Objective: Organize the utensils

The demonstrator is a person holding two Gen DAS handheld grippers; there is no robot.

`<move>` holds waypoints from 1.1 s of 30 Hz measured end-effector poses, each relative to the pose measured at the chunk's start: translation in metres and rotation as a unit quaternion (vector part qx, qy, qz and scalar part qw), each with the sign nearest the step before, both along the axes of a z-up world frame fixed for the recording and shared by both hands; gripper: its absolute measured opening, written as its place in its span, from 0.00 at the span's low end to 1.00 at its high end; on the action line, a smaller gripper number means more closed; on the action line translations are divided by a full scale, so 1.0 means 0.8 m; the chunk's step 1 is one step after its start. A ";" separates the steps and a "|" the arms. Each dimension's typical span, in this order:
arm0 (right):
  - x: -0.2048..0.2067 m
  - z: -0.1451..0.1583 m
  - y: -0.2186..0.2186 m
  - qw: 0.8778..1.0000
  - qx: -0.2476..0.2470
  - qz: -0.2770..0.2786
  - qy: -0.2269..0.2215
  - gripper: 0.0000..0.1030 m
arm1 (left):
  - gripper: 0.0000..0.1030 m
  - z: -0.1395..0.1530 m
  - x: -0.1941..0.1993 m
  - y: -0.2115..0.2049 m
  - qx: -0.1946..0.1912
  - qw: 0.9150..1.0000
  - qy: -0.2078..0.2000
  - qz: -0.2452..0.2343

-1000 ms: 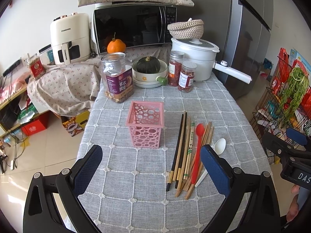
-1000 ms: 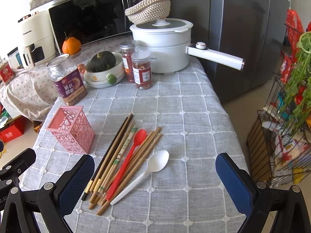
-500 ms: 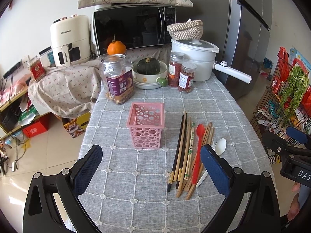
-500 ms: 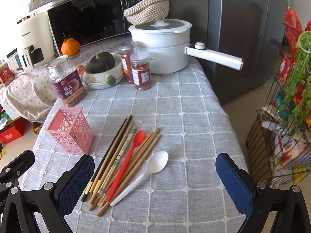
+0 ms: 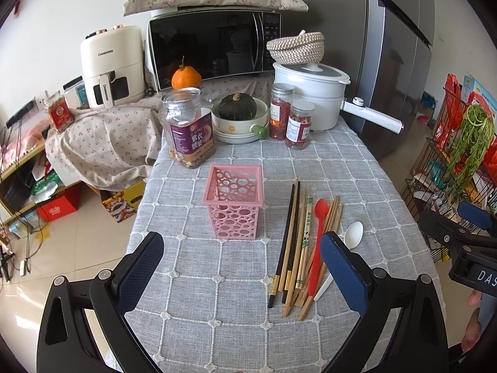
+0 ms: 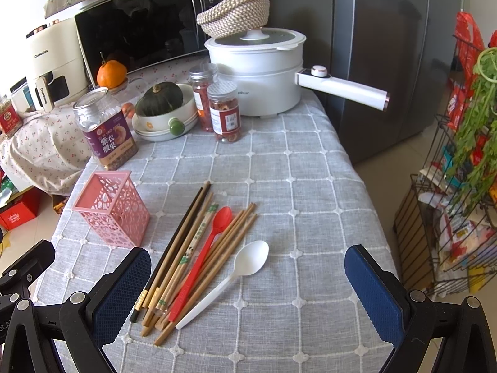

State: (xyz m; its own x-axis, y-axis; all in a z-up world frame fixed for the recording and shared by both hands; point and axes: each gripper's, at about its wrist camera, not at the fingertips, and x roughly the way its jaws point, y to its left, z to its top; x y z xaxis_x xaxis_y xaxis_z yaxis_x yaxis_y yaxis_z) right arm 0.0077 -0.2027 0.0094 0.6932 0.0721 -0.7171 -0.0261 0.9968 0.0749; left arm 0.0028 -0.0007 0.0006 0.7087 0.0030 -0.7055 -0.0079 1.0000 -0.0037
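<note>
Standing empty, the pink basket waits beside chopsticks, red spoon, white spoon; both grippers' fingers spread wide, unladen.

- The basket is set upright on the tabletop.
- The chopsticks are laid just right of it, side by side.
- One spoon is laid among the chopsticks; another spoon lies at their right edge.
- Jars, a bowl and a pot are ranged behind.
</note>
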 end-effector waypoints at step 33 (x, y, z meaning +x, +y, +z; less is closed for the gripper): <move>0.110 -0.108 -0.098 0.976 0.102 -0.036 0.189 0.82 | 0.20 -0.162 0.213 -0.156 -0.015 0.945 0.279 -0.168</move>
